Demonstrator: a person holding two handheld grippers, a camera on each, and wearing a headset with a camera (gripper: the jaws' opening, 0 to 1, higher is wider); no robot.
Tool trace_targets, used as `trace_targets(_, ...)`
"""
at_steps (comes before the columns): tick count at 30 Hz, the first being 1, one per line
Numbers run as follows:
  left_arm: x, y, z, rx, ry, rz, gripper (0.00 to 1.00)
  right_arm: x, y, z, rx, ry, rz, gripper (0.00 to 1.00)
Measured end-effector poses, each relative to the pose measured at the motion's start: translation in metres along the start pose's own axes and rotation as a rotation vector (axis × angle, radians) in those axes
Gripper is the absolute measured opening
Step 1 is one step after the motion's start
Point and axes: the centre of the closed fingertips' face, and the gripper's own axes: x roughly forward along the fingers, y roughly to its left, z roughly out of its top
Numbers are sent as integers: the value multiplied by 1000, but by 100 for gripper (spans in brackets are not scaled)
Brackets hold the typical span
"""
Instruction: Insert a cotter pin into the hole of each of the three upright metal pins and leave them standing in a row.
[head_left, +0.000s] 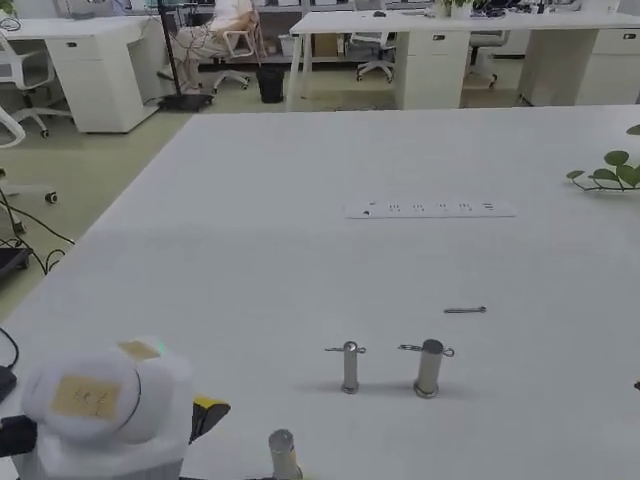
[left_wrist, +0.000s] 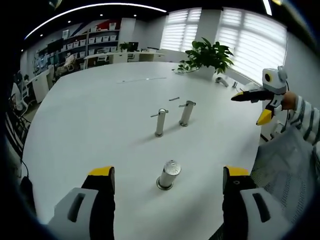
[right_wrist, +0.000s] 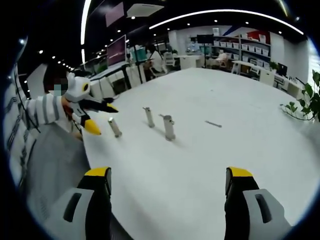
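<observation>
White table (head_left: 250, 270) in office, power strip (head_left: 430, 209), plant (head_left: 610, 172), loose cotter pin (head_left: 465, 310) near pins (head_left: 428, 368), left gripper (left_wrist: 167, 172) and right gripper (right_wrist: 167, 172) jaws apart

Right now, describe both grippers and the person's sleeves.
The left gripper and right gripper match: white moulded bodies carrying black tongs capped with yellow tips. A tan paper label, its marks too blurred to read, sits on the left one's white housing. The person wears a grey-and-white striped sleeve on each arm.

White desks (head_left: 440, 60), office chairs (head_left: 374, 45), window blinds (left_wrist: 255, 45); ceiling light strips (right_wrist: 220, 11)
</observation>
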Motion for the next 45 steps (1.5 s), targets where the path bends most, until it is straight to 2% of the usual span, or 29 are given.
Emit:
trace_targets(4,0,-5,-1,-5,6,-38,100,0,-13,1,-15,16,-11,96)
trace_targets(8,-6,-10,-2,-11,11,-57,99,-1,-23,4,-34,31,-13,96)
trace_targets(11,-13,-10,8,-53,-39,-52,99,1,-37,8,-39,40,-4,96)
trace_targets(14,-18,-9,13,-95,-63,-54,99,4,-46,9,-57,68,0,96)
trace_targets(17,-21,-7,15,-111,-76,-49,99,10,-54,11,-88,109,22,96)
trace_targets(22,-22,-7,11,-132,-74,-52,99,22,-66,18,-131,157,38,96)
trace_targets(26,-23,-4,6,-144,-63,-45,99,31,-70,18,-225,248,65,96)
trace_targets(28,-24,-3,4,-151,-62,-42,99,37,-73,22,-283,270,71,96)
trace_targets(34,-26,-3,-3,-159,-48,-45,99,53,-77,34,-341,304,101,95)
trace_targets(39,-29,3,-6,-189,-50,-23,99,62,-98,32,-478,433,80,94)
trace_targets(45,-30,5,-9,-174,-48,-10,97,78,-101,32,-455,445,97,94)
